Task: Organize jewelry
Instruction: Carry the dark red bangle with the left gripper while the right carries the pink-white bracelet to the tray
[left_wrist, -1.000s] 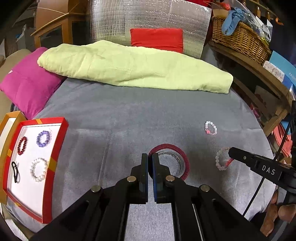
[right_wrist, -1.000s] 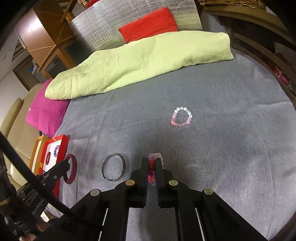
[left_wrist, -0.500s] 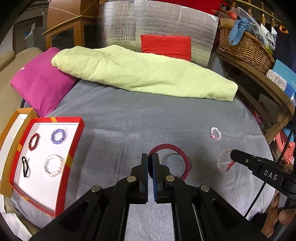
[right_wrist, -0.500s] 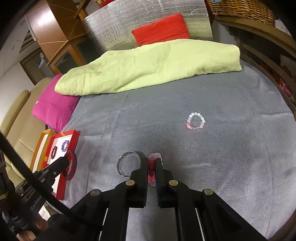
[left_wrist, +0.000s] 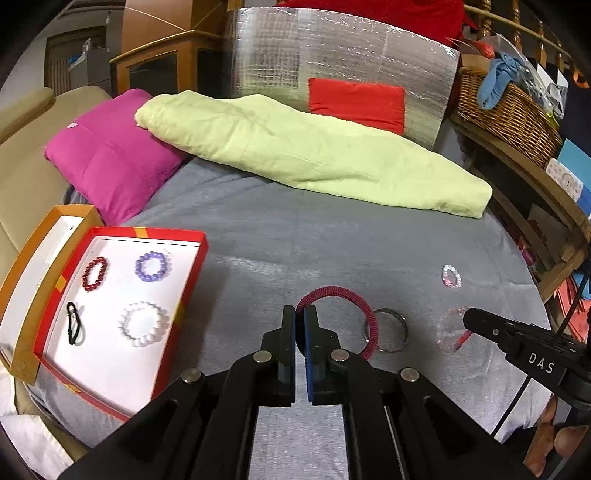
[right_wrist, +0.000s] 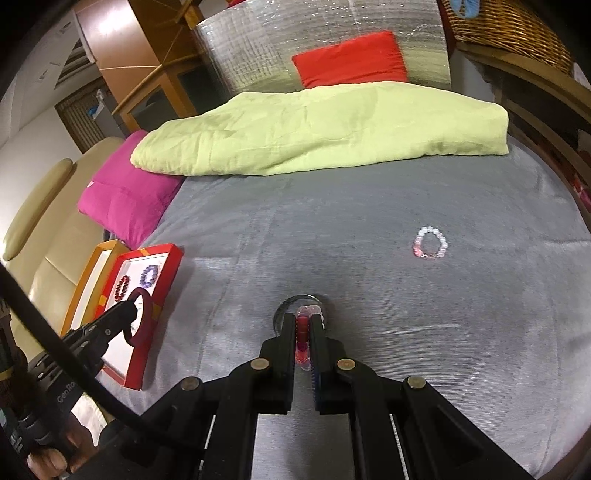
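Both grippers have been carried leftward toward the red box since a second ago, each with its bracelet lifted off the bed, so that the box now fills more of the left wrist view and the steel bangle has slid from under the left jaws to their right.

A grey bed (left_wrist: 332, 236) is seen, with a green quilt (left_wrist: 314, 151) folded across its far side and a magenta pillow (left_wrist: 110, 162) at the far left. At the bed's left edge the red box (left_wrist: 192, 273) is laid, holding a white bead bracelet (left_wrist: 143, 324), a purple one (left_wrist: 152, 266), a dark red one (left_wrist: 95, 274) and a black clip (left_wrist: 74, 323).

The left gripper (left_wrist: 300, 317) has its jaws pressed together on a maroon bangle (left_wrist: 347, 295), pinched at its left rim, the ring standing out to the right above the bed. The right gripper (right_wrist: 303, 325) has its jaws pinching a clear-and-pink bracelet (right_wrist: 302, 336). The steel bangle (left_wrist: 391, 328) is left on the bed beneath, and a pink-and-white bracelet (right_wrist: 430, 243) lies well apart to the right.
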